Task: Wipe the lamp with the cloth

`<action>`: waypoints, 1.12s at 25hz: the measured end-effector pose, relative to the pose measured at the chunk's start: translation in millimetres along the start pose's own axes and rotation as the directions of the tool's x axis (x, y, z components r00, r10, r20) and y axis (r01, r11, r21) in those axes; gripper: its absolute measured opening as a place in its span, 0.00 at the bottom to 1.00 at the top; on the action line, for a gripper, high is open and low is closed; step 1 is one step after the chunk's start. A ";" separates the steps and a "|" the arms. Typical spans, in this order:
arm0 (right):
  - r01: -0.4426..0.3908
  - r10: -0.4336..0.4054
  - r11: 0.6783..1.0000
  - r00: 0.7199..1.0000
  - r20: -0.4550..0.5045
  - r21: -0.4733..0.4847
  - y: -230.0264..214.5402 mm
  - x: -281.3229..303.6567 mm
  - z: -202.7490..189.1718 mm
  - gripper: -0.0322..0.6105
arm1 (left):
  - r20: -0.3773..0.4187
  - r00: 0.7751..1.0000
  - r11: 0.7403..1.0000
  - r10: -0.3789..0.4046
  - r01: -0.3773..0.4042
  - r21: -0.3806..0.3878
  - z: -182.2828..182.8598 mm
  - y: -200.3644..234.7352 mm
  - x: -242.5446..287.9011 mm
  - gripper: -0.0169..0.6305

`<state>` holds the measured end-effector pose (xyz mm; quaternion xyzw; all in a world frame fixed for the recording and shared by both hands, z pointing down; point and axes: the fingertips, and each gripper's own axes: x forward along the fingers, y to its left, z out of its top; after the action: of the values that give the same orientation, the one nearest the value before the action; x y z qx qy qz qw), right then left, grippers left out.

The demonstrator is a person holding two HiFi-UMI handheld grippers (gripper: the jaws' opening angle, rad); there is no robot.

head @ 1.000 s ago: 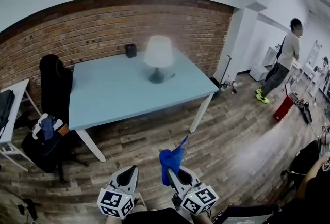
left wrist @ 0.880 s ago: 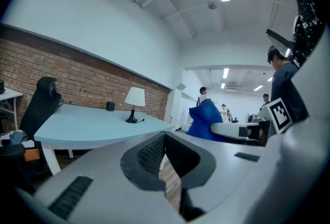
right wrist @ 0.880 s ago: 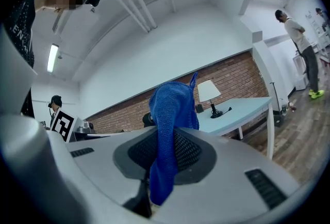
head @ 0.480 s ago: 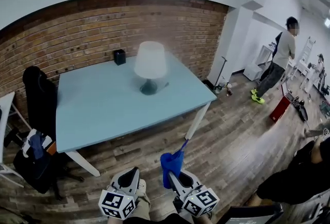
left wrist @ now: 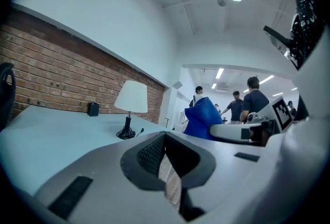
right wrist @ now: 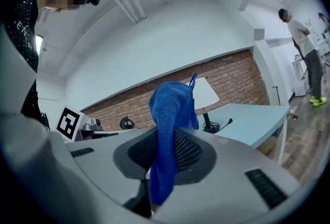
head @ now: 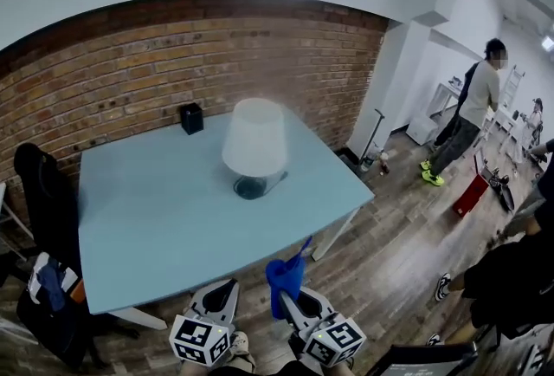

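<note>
The right gripper [right wrist: 163, 163] has its fingers clenched on the blue cloth [right wrist: 172, 107], which bunches up above the fingertips and hangs down between them. The left gripper [left wrist: 166, 163], just beside it on the left, has its fingers pressed together with nothing between them. The white-shaded lamp [head: 254, 140] stands on the light blue table [head: 147, 210], well ahead of both pairs of fingertips and apart from the cloth.
</note>
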<state>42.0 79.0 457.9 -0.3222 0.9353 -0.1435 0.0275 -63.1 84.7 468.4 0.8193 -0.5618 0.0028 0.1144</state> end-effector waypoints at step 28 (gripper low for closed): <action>-0.021 0.033 0.758 0.999 0.007 -0.652 -85.9 251.4 172.5 0.16 | 0.070 0.997 0.997 -0.015 0.010 0.077 104.9 141.0 180.2 0.04</action>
<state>-80.9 -182.3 327.8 -0.2996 0.9311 0.1938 -0.0759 -139.5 -149.3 416.3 0.8262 -0.5599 -0.0055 0.0630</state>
